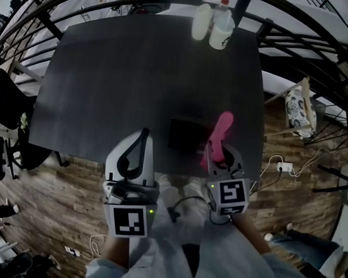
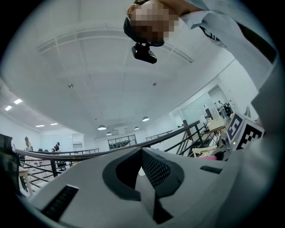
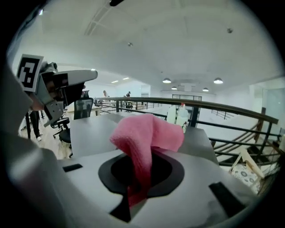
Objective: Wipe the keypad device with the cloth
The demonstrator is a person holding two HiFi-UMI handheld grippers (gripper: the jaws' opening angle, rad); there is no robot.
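White sleeves (image 1: 109,270) fill the bottom of the head view, each hand carrying a gripper over the near edge of the dark counter (image 1: 108,76). Left gripper (image 1: 144,134) points away, its fingers pressed together on nothing. Right gripper (image 1: 217,151) has its fingers clamped on a pink cloth (image 1: 223,131), which stands up at the right edge of the dark keypad device (image 1: 187,136) lying flat on the counter. At the far edge stand a pale bottle (image 1: 202,21) and a red-capped bottle (image 1: 221,29); their contents are unclear.

Left gripper view: the closed fingers (image 2: 156,169) tilt up towards the ceiling.

Right gripper view: the cloth bunches above the shut fingers, with the bottles beyond.
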